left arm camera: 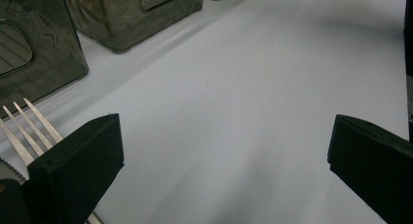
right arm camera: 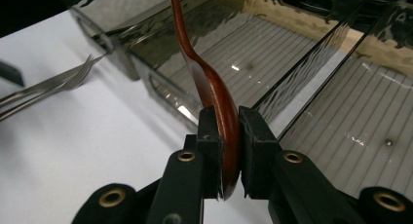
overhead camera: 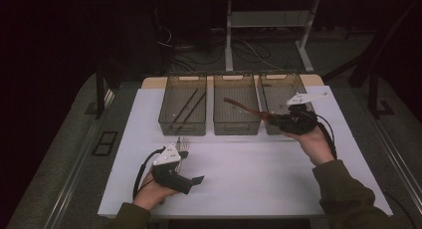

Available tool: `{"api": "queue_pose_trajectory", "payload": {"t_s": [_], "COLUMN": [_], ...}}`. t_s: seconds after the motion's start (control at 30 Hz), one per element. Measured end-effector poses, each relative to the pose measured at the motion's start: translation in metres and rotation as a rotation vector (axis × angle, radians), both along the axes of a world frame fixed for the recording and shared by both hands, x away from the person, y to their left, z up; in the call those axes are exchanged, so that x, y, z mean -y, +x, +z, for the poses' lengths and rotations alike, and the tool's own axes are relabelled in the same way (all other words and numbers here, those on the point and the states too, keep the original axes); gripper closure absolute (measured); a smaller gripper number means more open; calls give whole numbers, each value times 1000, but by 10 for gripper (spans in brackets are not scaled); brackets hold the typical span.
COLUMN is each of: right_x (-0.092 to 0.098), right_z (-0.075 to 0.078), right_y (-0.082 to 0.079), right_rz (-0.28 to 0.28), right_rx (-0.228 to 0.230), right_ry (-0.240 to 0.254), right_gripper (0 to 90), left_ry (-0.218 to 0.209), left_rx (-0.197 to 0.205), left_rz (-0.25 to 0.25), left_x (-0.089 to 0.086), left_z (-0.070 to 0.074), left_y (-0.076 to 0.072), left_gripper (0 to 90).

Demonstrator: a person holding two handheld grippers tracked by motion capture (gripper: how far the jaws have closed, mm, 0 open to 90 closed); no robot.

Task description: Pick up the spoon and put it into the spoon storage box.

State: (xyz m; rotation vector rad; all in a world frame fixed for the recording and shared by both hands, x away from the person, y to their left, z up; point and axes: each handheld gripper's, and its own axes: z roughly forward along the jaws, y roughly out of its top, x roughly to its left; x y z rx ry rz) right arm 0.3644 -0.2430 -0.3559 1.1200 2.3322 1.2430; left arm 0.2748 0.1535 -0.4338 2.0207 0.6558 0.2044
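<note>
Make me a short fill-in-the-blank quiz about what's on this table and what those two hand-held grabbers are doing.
1. The right gripper is shut on a wooden ____.
2. ____ see-through bins stand in a row on the table.
3. The left gripper has its jaws ____, holding nothing.
4. Metal ____ lie beside the left gripper.

Missing words: spoon; three; open; forks

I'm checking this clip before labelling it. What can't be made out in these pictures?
- Wooden spoon: its bowl is hidden between the right claw pads in the right gripper view.
- Forks: handles are hidden behind the left claw's black pad in the left gripper view.
- Left bin: dark sticks inside, too small to identify in the high view.
</note>
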Motion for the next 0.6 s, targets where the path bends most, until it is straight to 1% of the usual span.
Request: {"api": "queue_pose_trajectory", "payload": {"t_s": [0.1, 0.3, 0.37, 0.5, 0.57, 0.6], "right_x": [-6, -20, -25, -34, -38, -39], "right_z": [3, 4, 3, 0, -2, -3], "right_y": [11, 32, 39, 53, 59, 62], "right_rz": [-27, -83, -96, -128, -148, -152], "right_rx": [-4, -17, -15, -34, -44, -49], "right_ry": [-15, -47, -60, -71, -84, -92], "right_gripper": [792, 792, 791, 791, 791, 791], "left_ry": [0, 1, -1, -6, -4, -10], "left_rx": [0, 0, 0, 0, -1, -2], "left_rz": [-3, -8, -9, -9, -13, -11], "left_x": [0, 1, 1, 2, 2, 3], "left_z": [0, 0, 0, 0, 0, 0], "left_y": [0, 0, 0, -1, -1, -1], "left_gripper": [0, 0, 0, 0, 0, 0]}}
